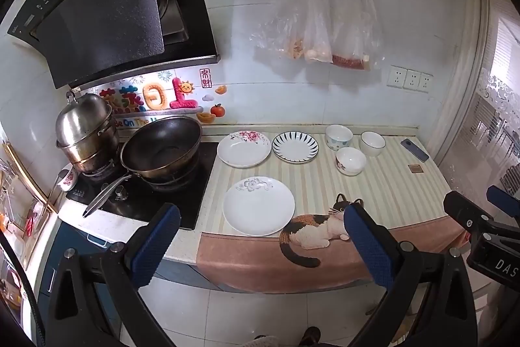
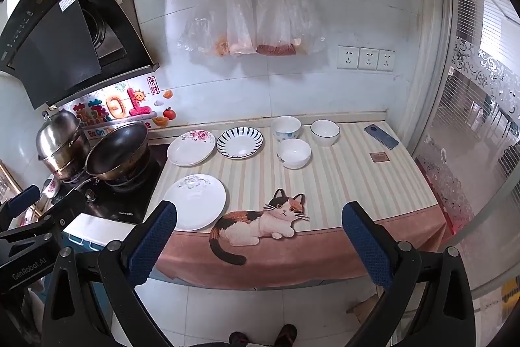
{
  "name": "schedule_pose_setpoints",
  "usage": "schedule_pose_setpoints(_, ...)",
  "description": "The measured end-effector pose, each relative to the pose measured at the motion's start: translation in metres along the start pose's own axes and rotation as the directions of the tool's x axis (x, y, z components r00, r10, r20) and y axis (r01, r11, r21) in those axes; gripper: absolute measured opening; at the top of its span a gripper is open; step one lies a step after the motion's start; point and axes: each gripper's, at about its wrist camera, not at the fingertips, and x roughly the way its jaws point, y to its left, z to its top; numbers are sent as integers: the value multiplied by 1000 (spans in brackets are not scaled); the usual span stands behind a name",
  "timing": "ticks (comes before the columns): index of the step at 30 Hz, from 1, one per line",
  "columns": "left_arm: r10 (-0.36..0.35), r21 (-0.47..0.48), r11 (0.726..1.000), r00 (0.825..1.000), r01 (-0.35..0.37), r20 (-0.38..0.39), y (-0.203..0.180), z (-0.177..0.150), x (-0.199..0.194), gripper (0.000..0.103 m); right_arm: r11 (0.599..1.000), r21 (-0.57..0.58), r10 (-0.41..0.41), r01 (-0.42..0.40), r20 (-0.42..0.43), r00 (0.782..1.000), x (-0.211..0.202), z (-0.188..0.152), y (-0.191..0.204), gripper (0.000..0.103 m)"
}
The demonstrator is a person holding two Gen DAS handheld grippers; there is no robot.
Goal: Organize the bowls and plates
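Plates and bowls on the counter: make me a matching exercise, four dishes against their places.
Dishes:
1. pink-flowered plate
2. blue-striped plate
3. grey-flowered plate
4. blue-rimmed bowl

Places:
A. nearest the counter's front edge, beside the cat picture
B. back row, next to the wok
C. nearest the phone
D. back row, between a plate and a bowl

Pairs: 1-B, 2-D, 3-A, 4-C
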Motion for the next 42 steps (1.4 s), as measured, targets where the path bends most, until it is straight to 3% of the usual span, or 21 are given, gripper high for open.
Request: schedule_pose_setpoints(42,11,-9,1000,1000,-11,18,12,1,-10,103,1000,-20,24,-24,8,1000,-8,3,12,103)
